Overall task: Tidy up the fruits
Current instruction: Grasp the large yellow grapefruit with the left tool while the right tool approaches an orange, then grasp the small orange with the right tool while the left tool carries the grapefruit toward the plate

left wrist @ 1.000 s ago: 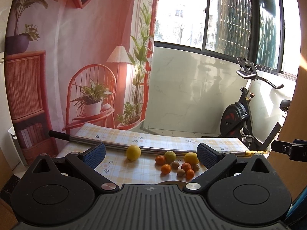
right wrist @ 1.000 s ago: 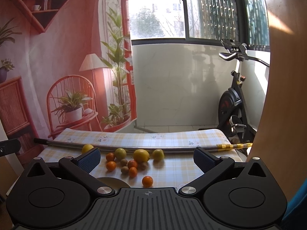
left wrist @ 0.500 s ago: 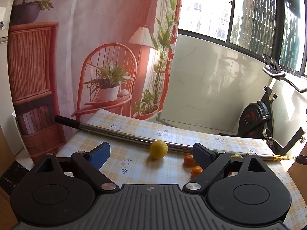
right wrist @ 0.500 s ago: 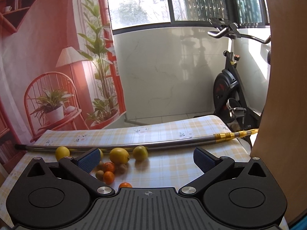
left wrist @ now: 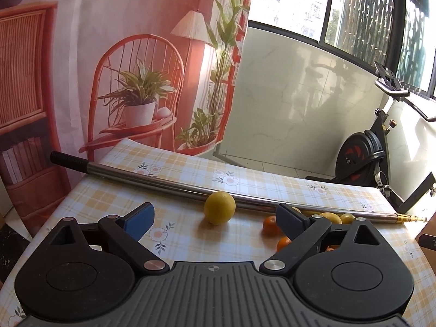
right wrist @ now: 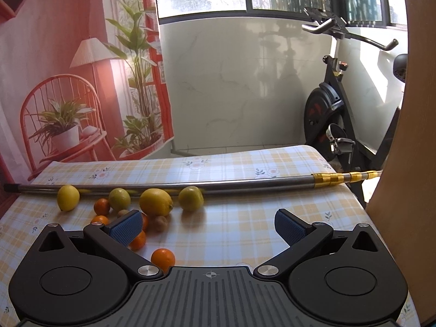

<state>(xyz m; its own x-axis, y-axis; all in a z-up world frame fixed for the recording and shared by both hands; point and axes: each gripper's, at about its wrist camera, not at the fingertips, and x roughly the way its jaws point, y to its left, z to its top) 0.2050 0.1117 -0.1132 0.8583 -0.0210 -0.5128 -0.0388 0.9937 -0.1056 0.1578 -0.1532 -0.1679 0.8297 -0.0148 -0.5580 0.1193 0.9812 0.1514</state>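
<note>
Fruits (right wrist: 155,202) lie loose on the surface (right wrist: 245,218); none sorted yet. Left gripper (left wrist: 215,215) and right gripper (right wrist: 208,224) fingers spread, empty.

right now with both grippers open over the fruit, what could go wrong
The lone lemon rests against the metal pole; a nudge from the left hand-held gripper may roll either. The small oranges and brown fruits crowd beside the right hand-held gripper, so closing on one could scatter the others. Round fruit may roll toward the table edge.
</note>
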